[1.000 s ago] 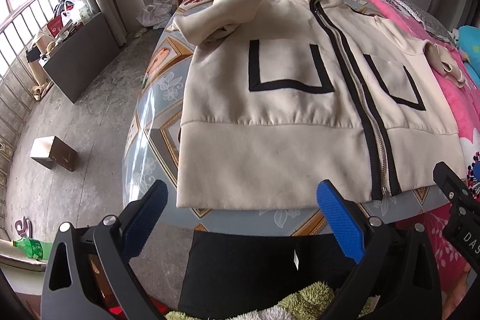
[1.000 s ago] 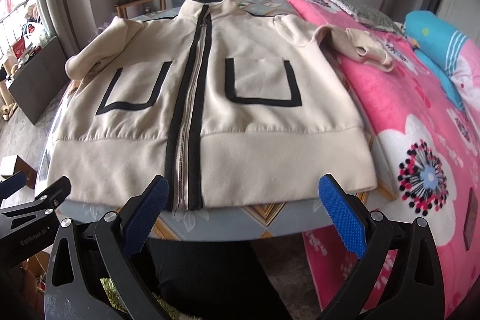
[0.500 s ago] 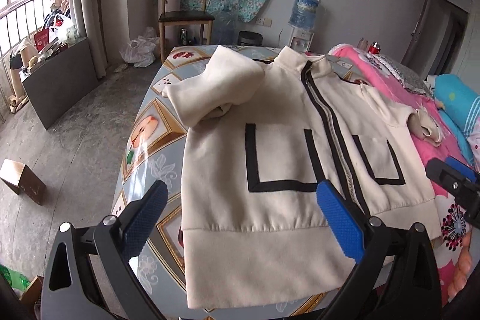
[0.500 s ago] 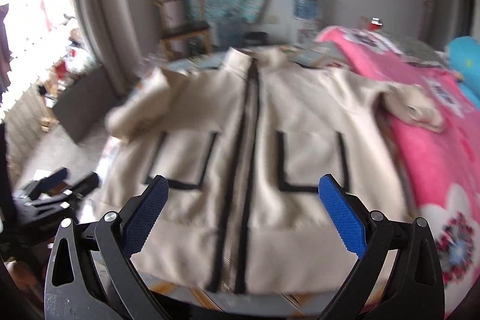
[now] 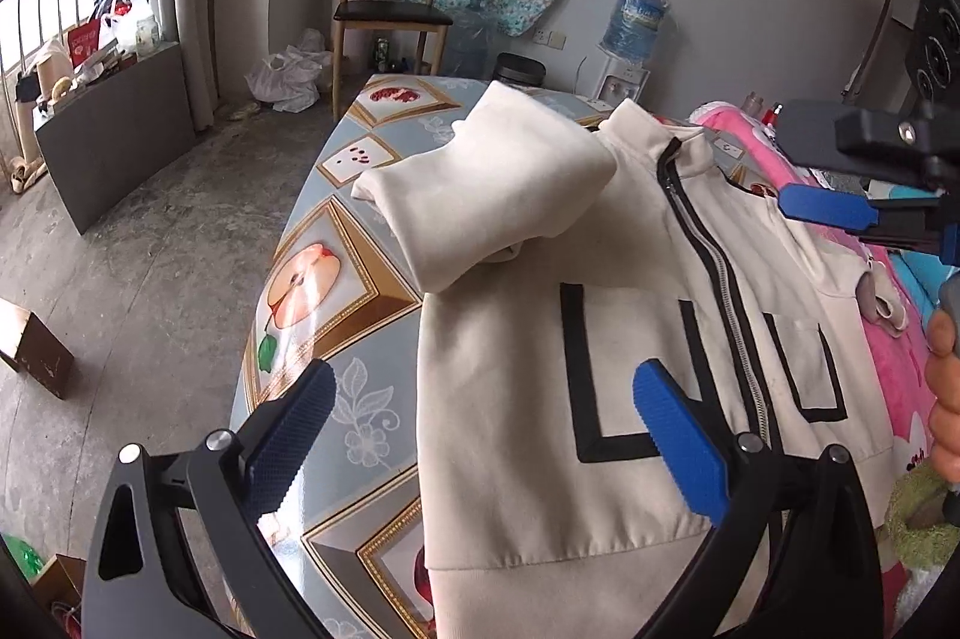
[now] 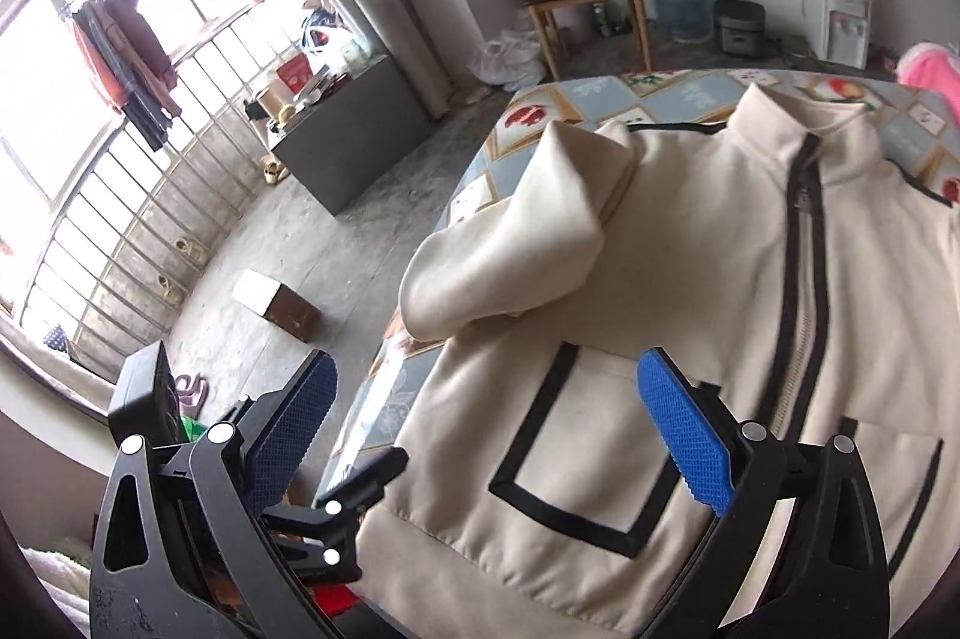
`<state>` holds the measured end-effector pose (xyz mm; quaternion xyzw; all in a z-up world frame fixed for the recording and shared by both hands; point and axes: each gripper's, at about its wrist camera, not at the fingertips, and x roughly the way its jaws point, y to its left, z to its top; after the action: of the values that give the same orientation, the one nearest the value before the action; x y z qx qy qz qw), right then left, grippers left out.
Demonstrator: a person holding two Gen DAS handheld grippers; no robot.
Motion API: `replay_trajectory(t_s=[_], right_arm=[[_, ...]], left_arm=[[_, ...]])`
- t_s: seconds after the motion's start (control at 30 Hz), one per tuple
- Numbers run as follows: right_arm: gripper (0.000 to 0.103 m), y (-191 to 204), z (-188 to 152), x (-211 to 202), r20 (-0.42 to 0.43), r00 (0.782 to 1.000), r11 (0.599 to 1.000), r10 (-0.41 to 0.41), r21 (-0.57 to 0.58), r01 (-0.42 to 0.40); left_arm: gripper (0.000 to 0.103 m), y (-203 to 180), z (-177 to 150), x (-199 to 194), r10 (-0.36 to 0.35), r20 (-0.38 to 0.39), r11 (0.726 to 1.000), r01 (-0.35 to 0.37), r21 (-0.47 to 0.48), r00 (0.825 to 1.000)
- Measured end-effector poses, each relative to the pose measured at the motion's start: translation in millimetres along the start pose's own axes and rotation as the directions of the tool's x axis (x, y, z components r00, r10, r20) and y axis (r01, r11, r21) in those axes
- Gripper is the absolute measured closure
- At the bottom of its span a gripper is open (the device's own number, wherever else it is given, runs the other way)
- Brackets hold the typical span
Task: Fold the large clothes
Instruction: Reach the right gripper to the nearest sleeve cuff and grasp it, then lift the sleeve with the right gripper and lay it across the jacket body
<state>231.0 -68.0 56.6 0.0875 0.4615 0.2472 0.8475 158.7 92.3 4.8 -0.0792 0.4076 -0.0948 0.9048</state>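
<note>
A cream jacket lies face up and zipped on a table covered with a glossy patterned cloth; all positions below are given relative to the jacket. The left gripper hangs above its lower left front with jaws spread and empty, one blue pad over the bare table beside the jacket's side edge, the other over the black-outlined pocket. The right gripper is likewise spread and holds nothing, poised over the same side, aimed toward the bunched sleeve. That sleeve is doubled back in a soft, rounded heap on the shoulder. The fabric looks thick, matte and fleece-like, with a ribbed hem, stand collar and a metal zipper edged in black tape. Judged risks: the heaped sleeve could slide off the table's edge if nudged; a pinch taking only the top layer would drag the front panel and skew the fold; the slick tablecloth may let the whole jacket shift; the stiff zipper may resist a clean crease.
</note>
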Motion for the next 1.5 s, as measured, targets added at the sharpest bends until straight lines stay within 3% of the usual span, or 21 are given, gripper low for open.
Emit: replay_trajectory(t_s=[0.07,0.17,0.23,0.37,0.4,0.63,0.77,0.93,1.03,1.1,1.3,1.43,1.5], right_arm=[[0.009,-7,11,22,-0.033,0.999,0.999,0.024,0.023,-0.023],[0.018,-32,24,52,-0.07,0.994,0.986,0.086,0.151,-0.075],[0.033,-56,28,73,-0.11,0.988,0.963,0.111,0.258,-0.079],[0.091,-77,41,109,-0.206,0.958,0.924,0.2,0.364,-0.115],[0.095,-74,48,109,-0.207,0.949,0.914,0.237,0.378,-0.146],[0.097,-43,123,81,-0.055,0.892,0.824,0.448,0.412,-0.389],[0.097,-53,142,96,-0.042,0.897,0.82,0.44,0.427,-0.382],[0.091,-82,139,106,-0.016,0.929,0.838,0.37,0.436,-0.327],[0.063,-100,126,97,0.005,0.93,0.831,0.367,0.448,-0.33],[0.059,-105,114,86,0.019,0.935,0.842,0.354,0.429,-0.328],[0.059,-97,84,120,-0.074,0.894,0.794,0.443,0.495,-0.352],[0.059,-81,90,153,-0.119,0.885,0.787,0.45,0.522,-0.329],[0.059,-76,98,166,-0.146,0.897,0.807,0.417,0.514,-0.291]], left_arm=[[0.005,7,2,9,0.005,-0.001,1.0,-0.005,-0.023,1.0],[0.005,13,4,14,0.044,0.027,0.999,-0.043,-0.014,0.999],[0.005,13,7,19,0.077,0.037,0.997,-0.078,0.015,0.996],[0.005,11,14,25,0.116,0.054,0.991,-0.12,0.063,0.992],[0.005,11,16,26,0.119,0.058,0.99,-0.123,0.065,0.991],[0.005,20,50,35,0.124,0.055,0.992,-0.126,0.017,0.991],[0.005,28,65,47,0.165,0.052,0.986,-0.165,0.003,0.985],[0.005,39,83,64,0.223,0.035,0.975,-0.222,-0.03,0.974],[0.005,48,93,73,0.244,0.029,0.969,-0.242,-0.054,0.969],[0.005,56,101,78,0.259,0.025,0.963,-0.256,-0.078,0.966],[0.01,72,108,90,0.262,-0.01,0.953,-0.261,-0.151,0.965],[0.013,70,98,92,0.251,-0.035,0.957,-0.253,-0.142,0.967],[0.016,68,90,90,0.245,-0.049,0.96,-0.249,-0.13,0.968]])
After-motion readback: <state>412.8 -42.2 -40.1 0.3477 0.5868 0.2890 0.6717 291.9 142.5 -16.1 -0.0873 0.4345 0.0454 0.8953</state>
